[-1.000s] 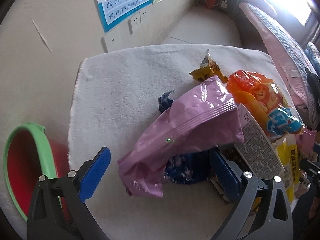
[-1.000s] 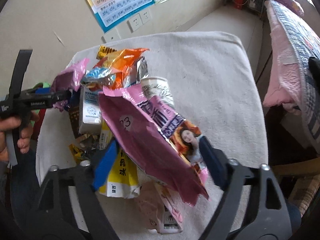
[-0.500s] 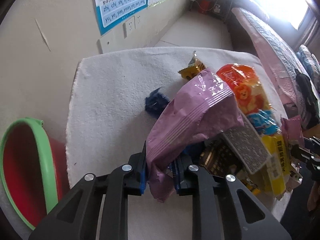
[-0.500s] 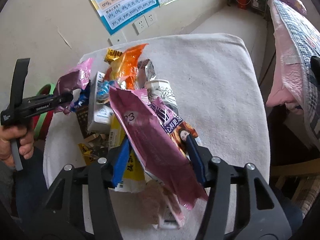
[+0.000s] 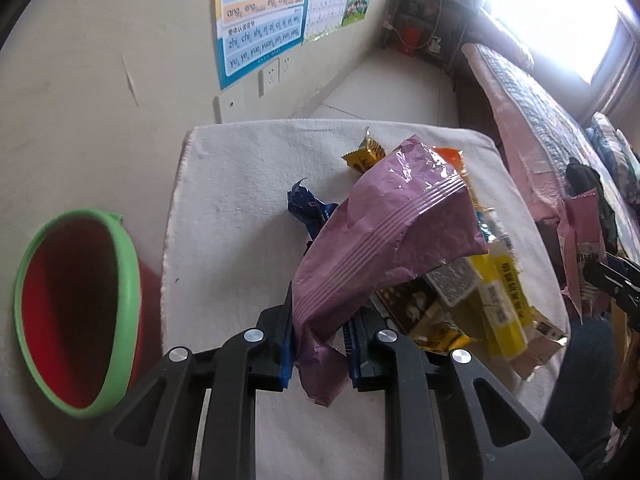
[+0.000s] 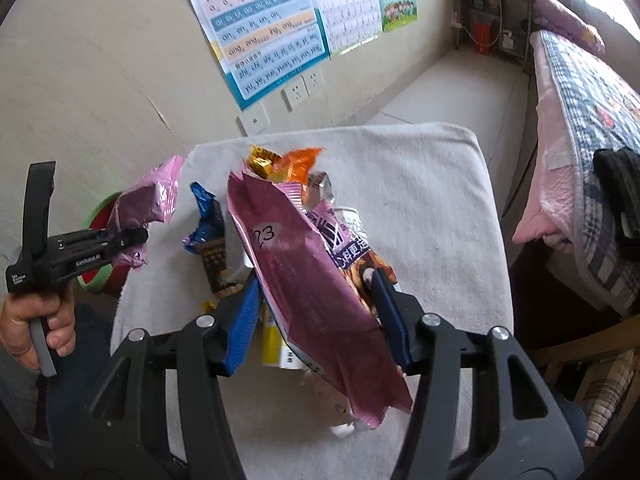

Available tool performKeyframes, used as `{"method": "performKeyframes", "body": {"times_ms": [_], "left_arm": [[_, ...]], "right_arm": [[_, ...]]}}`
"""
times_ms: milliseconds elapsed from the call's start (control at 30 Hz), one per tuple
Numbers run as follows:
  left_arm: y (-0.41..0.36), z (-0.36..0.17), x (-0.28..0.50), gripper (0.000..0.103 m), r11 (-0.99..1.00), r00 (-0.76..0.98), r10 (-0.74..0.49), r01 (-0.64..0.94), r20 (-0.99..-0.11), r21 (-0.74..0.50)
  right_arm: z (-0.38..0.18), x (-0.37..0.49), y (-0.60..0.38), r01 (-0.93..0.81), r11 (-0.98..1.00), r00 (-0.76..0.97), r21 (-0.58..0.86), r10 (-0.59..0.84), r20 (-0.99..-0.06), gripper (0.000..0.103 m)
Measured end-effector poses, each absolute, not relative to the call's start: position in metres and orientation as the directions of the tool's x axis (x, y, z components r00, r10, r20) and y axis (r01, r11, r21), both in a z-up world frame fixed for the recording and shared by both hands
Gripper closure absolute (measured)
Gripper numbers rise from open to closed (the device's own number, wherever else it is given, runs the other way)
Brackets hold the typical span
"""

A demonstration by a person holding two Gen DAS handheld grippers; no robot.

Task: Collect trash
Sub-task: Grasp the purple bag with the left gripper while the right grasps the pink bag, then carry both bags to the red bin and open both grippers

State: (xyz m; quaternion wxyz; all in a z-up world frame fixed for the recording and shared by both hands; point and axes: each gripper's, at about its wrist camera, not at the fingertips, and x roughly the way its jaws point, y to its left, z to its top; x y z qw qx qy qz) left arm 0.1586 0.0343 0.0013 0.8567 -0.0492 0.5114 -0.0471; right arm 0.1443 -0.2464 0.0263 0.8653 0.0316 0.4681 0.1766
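My left gripper (image 5: 320, 320) is shut on the lower end of a lilac snack bag (image 5: 384, 240), which hangs clear above the white-covered table (image 5: 240, 184). In the right wrist view the same left gripper (image 6: 132, 240) shows at left, held by a hand, with the lilac bag (image 6: 148, 200) in it. My right gripper (image 6: 316, 280) is shut on a large pink bag (image 6: 296, 264) marked with a number, both blue pads pressing its sides. Below lies a pile of wrappers: a blue one (image 5: 308, 208), yellow packs (image 5: 500, 300), an orange bag (image 5: 452, 156).
A red bin with a green rim (image 5: 76, 308) stands on the floor left of the table, against the wall. A bed with a pink quilt (image 6: 568, 128) runs along the right. Posters and sockets are on the wall behind.
Both grippers closed on their bags, the left on the lilac one and the right on the pink one, and both rose, lifting the bags off the pile.
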Motion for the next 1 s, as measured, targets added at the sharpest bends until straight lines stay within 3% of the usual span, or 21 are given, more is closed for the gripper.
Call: {"method": "performKeyframes", "body": {"times_ms": [400,1000], "left_arm": [[0.050,0.026,0.117,0.085,0.988,0.523,-0.125,-0.011,-0.843,-0.154],[0.132,0.048,0.081,0.085,0.963,0.591,-0.071,-0.170,-0.803,-0.210]], "right_arm": [[0.057,0.124,-0.209,-0.362,0.909,0.528,0.205,0.381,-0.759,0.049],[0.087,0.122,-0.106,-0.516,0.840,0.509,0.167,0.458,-0.729,0.052]]}}
